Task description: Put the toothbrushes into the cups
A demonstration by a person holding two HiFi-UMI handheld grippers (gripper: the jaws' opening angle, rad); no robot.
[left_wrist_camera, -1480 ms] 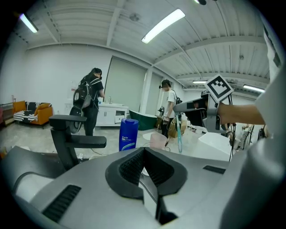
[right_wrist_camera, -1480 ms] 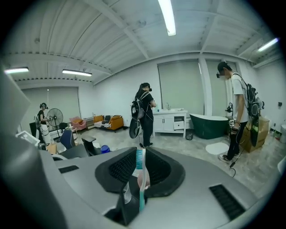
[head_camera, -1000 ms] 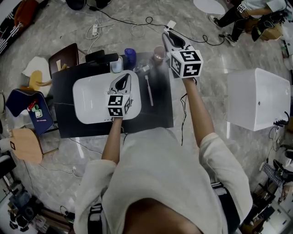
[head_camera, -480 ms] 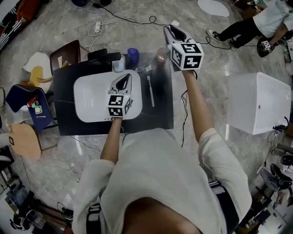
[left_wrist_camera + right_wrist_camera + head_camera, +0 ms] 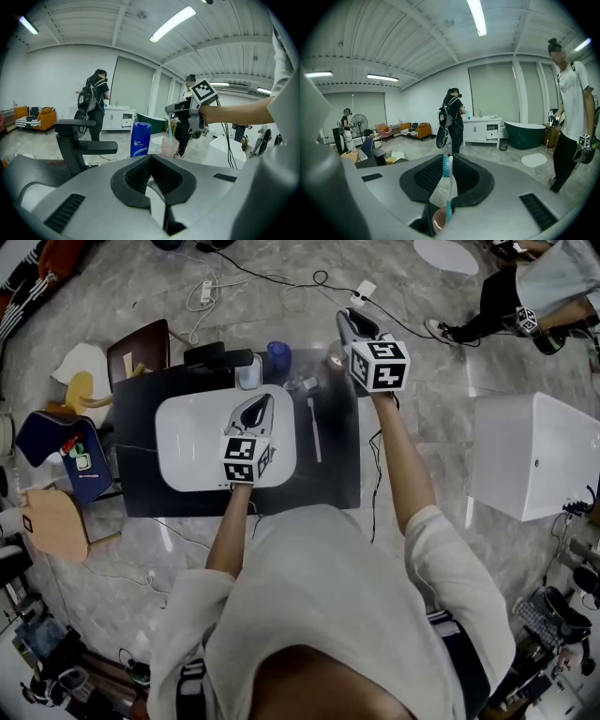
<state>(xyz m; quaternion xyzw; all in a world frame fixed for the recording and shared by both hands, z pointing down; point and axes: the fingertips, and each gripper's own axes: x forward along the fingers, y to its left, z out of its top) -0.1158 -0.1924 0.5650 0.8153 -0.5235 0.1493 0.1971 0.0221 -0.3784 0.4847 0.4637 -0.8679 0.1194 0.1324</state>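
Note:
My right gripper point(image 5: 446, 171) is shut on a teal toothbrush point(image 5: 447, 187), held upright with its bristles up. The toothbrush's lower end hangs just over the mouth of a pink cup point(image 5: 438, 219). In the left gripper view the same toothbrush point(image 5: 169, 136) stands above the pink cup point(image 5: 166, 151). A second toothbrush point(image 5: 316, 427) lies on the dark counter right of the white sink point(image 5: 187, 442). A clear cup point(image 5: 248, 376) stands behind the sink. My left gripper point(image 5: 251, 413) hovers over the sink, jaws together with nothing in them.
A black faucet point(image 5: 220, 357) and a blue bottle point(image 5: 278, 357) stand at the back of the counter point(image 5: 141, 493). A white box point(image 5: 539, 456) sits on the floor to the right. Cables, chairs and several people are around.
My right gripper has come down with the teal toothbrush toward the pink cup. The left gripper has stayed over the sink.

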